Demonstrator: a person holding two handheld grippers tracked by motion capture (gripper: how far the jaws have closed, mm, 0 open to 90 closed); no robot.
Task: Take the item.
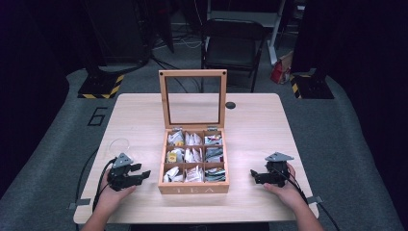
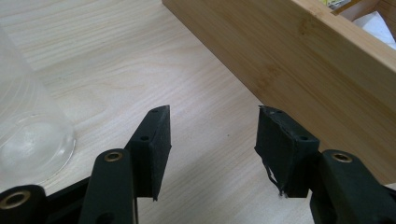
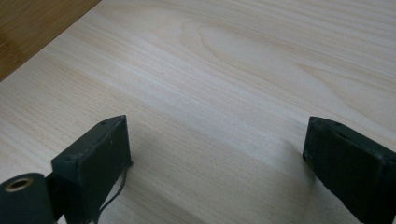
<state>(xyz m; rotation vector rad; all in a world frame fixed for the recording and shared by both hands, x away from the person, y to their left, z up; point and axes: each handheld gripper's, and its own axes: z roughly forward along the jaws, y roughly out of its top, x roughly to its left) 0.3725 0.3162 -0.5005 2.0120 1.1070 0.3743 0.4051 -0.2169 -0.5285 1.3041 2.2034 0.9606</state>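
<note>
A wooden tea box sits in the middle of the counter, close to the near edge. Its lid has a clear window and stands straight up at the back. Inside are nine little squares with tea bags in them. The left claw rests on the counter just beside the left wall of the box and points at it. In the left gripper view, its two black pads are about half way apart, and there is bare wood between them. They hold nothing. A clear glass cup stands near the left edge of the counter, just behind the left claw. The right claw rests near the right edge of the counter, well apart from the box, and points toward it. In the right gripper view, its pads are wide apart with bare counter between them, and it holds nothing too.
</note>
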